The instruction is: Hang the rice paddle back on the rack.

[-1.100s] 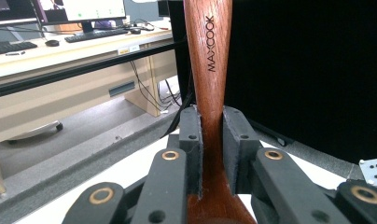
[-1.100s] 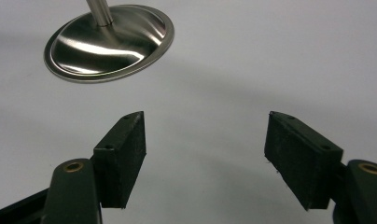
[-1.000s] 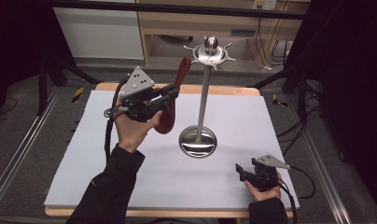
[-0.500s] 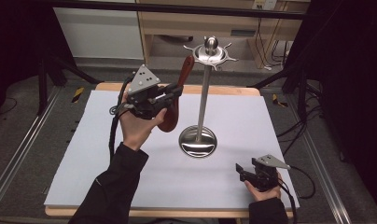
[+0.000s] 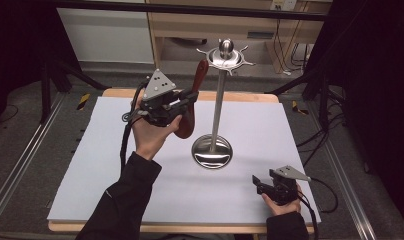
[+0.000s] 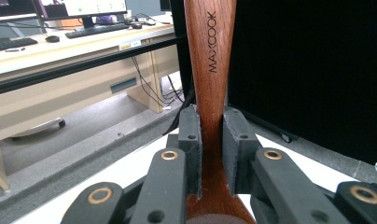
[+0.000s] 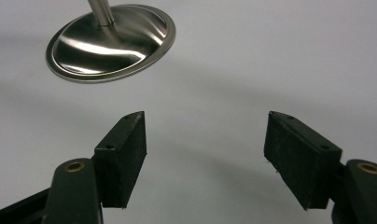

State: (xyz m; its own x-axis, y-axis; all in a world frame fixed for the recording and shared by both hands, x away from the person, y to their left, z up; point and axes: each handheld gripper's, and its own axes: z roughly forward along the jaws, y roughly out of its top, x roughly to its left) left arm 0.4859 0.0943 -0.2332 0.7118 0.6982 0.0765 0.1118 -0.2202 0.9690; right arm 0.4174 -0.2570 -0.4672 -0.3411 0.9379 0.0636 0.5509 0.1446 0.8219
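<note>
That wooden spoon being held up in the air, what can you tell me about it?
The wooden spoon is reddish-brown, smooth, polished-looking wood, with MAXCOOK printed in dark letters along its handle. It stands nearly upright, handle end up and the broader end down behind the hand. The left gripper is shut on its handle, a black pad pressing on either side. It is lifted clear of the white table, just left of the steel stand's pole, its top close below the stand's hooked crown.

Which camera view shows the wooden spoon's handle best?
The left gripper view: the wooden spoon sits close between the left gripper pads, its lettering readable. The high view shows the whole spoon, small. The right gripper view shows the stand's base.
</note>
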